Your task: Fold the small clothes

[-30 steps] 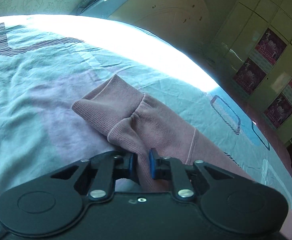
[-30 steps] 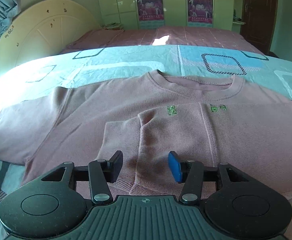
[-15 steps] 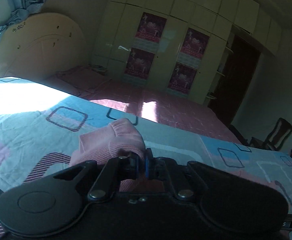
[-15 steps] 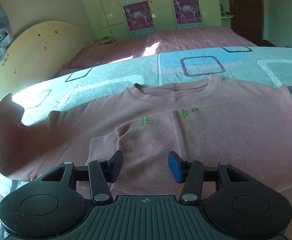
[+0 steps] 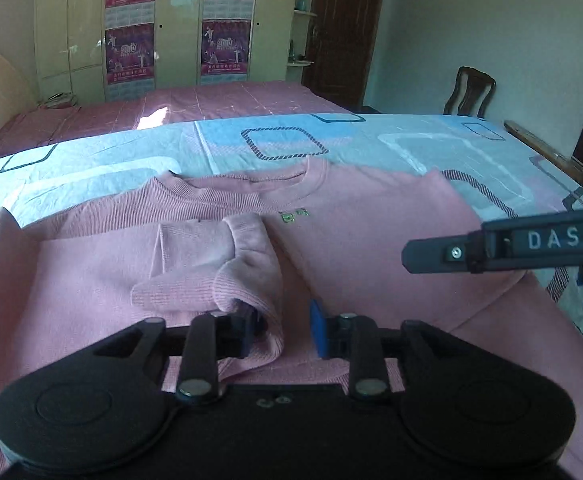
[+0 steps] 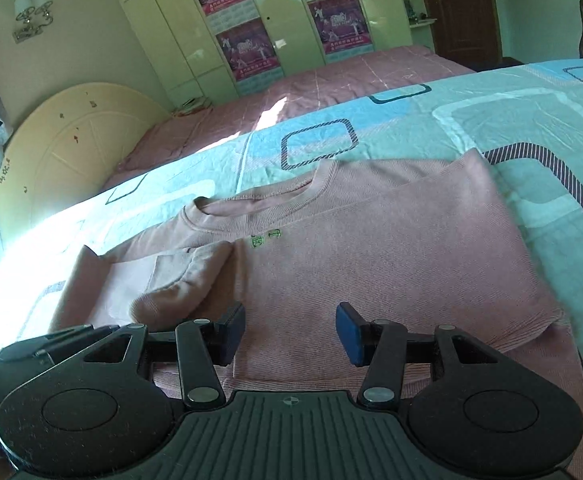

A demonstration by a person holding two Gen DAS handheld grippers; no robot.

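Note:
A pink sweater (image 5: 371, 240) (image 6: 371, 248) lies flat, front up, on the blue patterned sheet (image 5: 431, 148). Its left sleeve (image 5: 219, 272) (image 6: 187, 280) is folded across the chest, cuff toward me. My left gripper (image 5: 283, 332) hovers low over that cuff with its jaws opening. The cuff's cloth drapes against the left finger and lies between the pads, which do not press on it. My right gripper (image 6: 290, 330) stands open above the sweater's lower front with nothing between its fingers. It shows from the side at the right of the left wrist view.
A second bed with a pink cover (image 5: 211, 100) lies behind, then a wardrobe with posters (image 5: 171, 20) and a dark door (image 5: 339, 28). A chair (image 5: 469, 92) and a wooden bed edge (image 5: 551, 156) are on the right. A cream headboard (image 6: 71, 140) stands left.
My left gripper swung the sleeve cuff from the sweater's far left over onto its chest, rolled level, and its jaws parted. The right gripper drifted a little and stayed open.

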